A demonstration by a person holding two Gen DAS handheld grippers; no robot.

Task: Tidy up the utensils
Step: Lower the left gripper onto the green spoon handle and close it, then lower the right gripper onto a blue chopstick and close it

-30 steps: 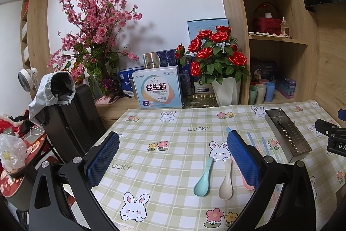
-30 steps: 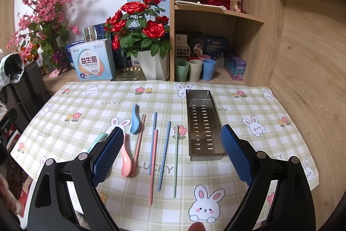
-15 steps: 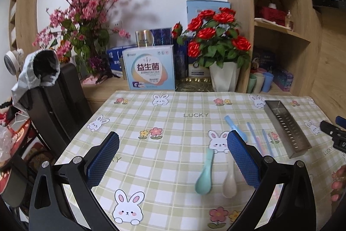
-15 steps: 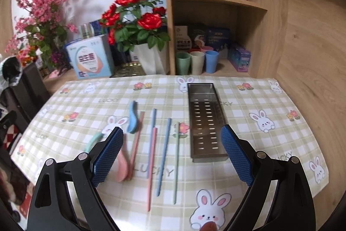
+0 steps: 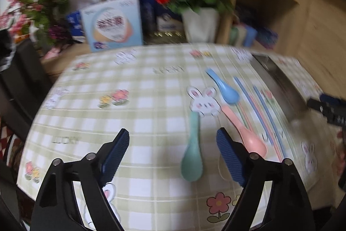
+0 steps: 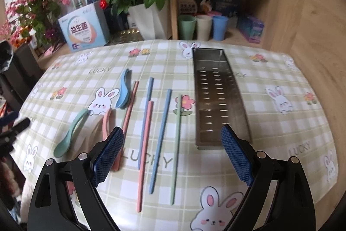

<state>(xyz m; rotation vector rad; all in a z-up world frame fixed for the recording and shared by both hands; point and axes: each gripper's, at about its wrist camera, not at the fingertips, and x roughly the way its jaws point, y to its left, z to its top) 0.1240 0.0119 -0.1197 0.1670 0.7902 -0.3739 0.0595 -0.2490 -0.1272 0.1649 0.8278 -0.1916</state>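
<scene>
Both grippers tilted down over the checked tablecloth (image 6: 270, 122). The left gripper (image 5: 173, 154) had just been closing, jaws still apart and empty, the green spoon (image 5: 192, 157) lying between its fingers. The right gripper (image 6: 172, 152) stood wide above the chopsticks (image 6: 161, 140), holding nothing. Farther off lay the metal tray (image 6: 218, 99).

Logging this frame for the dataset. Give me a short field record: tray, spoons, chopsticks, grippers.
tray: metal tray, perforated, nothing in it
spoons: blue spoon, green spoon, pink spoon, all on tablecloth
chopsticks: loose on cloth, left of the tray
left gripper: open, jaws just closing, holds nothing
right gripper: open, holds nothing
</scene>
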